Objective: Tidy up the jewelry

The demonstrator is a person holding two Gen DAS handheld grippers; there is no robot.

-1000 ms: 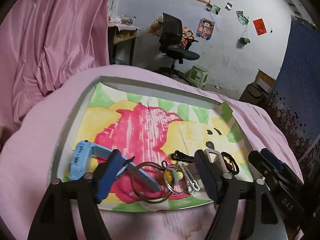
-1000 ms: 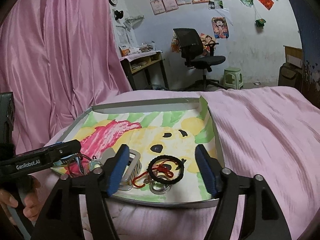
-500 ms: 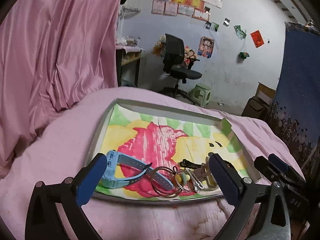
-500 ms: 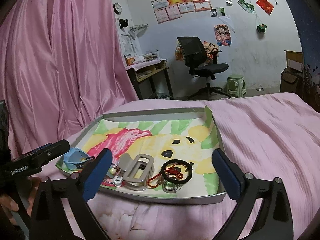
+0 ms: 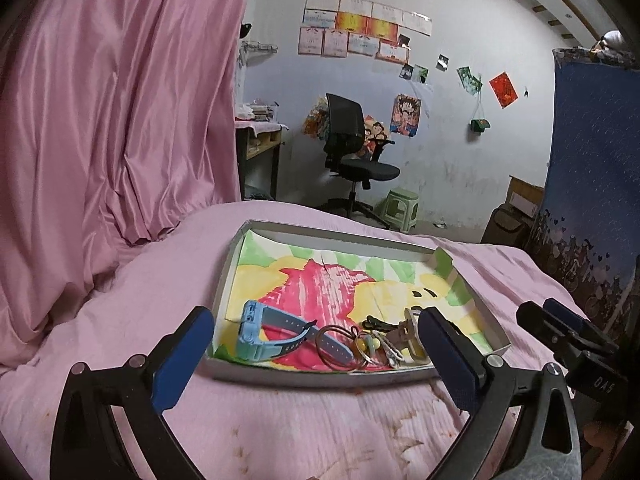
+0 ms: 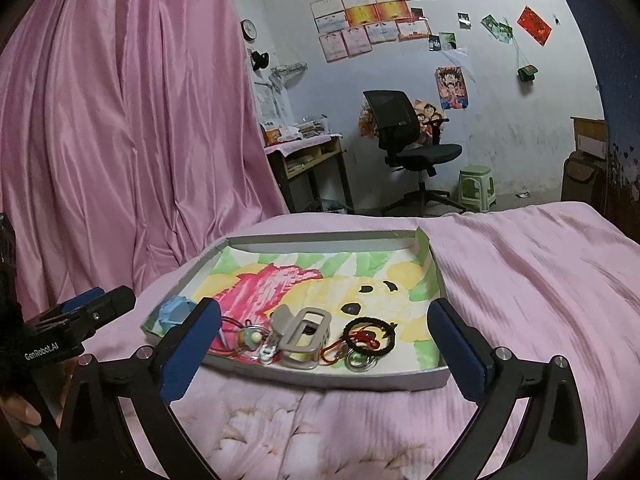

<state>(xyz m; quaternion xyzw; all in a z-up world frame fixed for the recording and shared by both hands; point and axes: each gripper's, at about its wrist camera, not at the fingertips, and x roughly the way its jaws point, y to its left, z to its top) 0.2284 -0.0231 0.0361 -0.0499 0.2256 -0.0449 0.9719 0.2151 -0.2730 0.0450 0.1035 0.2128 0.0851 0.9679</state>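
Observation:
A shallow grey tray (image 5: 320,236) (image 6: 328,380) lined with a bright painted sheet lies on the pink bedspread. Along its near edge lie a blue watch (image 5: 264,336) (image 6: 174,312), thin brown bangles (image 5: 336,344), a ring with yellow and green beads (image 5: 366,346) (image 6: 252,338), a grey buckle-shaped clip (image 6: 304,336) and a black bracelet with red cord (image 6: 370,334). My left gripper (image 5: 316,346) is wide open, held back from the tray's near edge, nothing between its fingers. My right gripper (image 6: 326,338) is also wide open and empty, just short of the tray.
Pink bedspread (image 6: 540,280) spreads around the tray. A pink curtain (image 5: 100,120) hangs at the left. Behind stand a desk (image 6: 308,160), a black office chair (image 5: 356,160) and a green stool (image 5: 402,210). A dark blue hanging (image 5: 592,180) is at the right.
Both grippers have opened wide and pulled back from over the tray. The jewelry lies in the tray, released.

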